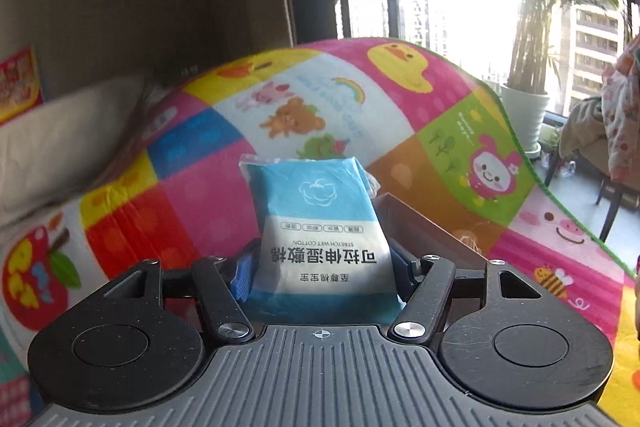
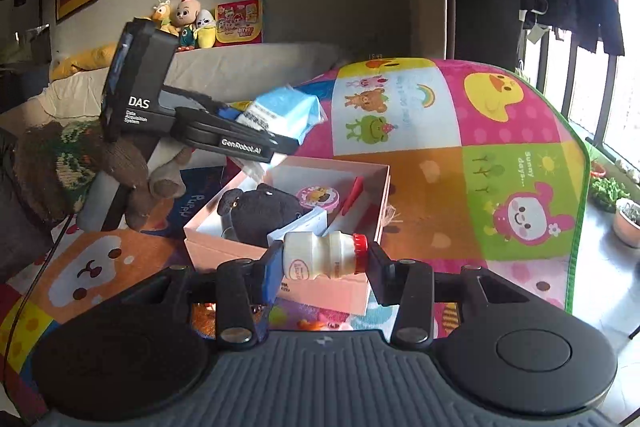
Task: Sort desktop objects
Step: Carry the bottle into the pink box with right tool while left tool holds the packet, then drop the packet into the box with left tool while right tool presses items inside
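My left gripper is shut on a blue and white pack of stretch cotton pads, held upright above the colourful cartoon mat. The right wrist view shows that same gripper and pack in the air just beyond the far left side of a pink box. My right gripper is shut on a small white yogurt drink bottle with a red cap, lying sideways between the pads, over the box's near wall. Inside the box lie a black plush toy, a round pink tin and a red item.
The box's dark corner shows just right of the pack. A knitted sleeve reaches in from the left. A sofa with plush toys stands behind. Potted plants and a window lie beyond the mat's right edge.
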### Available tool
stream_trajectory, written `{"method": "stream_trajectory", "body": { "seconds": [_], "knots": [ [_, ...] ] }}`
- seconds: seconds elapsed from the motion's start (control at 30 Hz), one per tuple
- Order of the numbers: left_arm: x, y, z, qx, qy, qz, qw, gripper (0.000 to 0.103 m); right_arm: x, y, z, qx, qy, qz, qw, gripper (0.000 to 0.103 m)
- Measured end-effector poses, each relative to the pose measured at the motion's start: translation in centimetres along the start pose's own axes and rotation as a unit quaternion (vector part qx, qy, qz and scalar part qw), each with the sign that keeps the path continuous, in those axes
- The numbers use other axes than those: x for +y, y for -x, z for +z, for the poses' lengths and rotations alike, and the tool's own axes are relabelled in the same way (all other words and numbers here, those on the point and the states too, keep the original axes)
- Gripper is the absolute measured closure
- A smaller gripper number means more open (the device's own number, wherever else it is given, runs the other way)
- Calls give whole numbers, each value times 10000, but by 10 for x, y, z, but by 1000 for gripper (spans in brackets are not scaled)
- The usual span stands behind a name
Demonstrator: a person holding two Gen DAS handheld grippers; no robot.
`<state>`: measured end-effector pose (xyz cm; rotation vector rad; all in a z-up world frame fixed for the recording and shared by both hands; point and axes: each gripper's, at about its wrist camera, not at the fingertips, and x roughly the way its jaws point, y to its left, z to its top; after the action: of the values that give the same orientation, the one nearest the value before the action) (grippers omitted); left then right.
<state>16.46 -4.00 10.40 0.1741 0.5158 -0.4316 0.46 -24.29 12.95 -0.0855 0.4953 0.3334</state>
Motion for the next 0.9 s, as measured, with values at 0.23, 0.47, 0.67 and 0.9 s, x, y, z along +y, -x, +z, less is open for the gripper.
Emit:
{"method": "stream_trajectory", "body": {
  "seconds": [0.23,0.47,0.67,0.9],
  "knots": [
    [7,31,-16,-284,144,-197,9993,48,-9,-49,44,118,3,27,9999,60],
    [24,70,-48,-405,737,111,9964,29,-11,-81,61,225,-407,-11,9989,40],
    [27,84,-117,-273,1688,224,9850,20,-2,-106,79,452,-649,259,9965,38],
    [25,91,-149,-258,2071,-137,9779,11,38,-180,99,1161,-789,433,9891,62]
  ]
}}
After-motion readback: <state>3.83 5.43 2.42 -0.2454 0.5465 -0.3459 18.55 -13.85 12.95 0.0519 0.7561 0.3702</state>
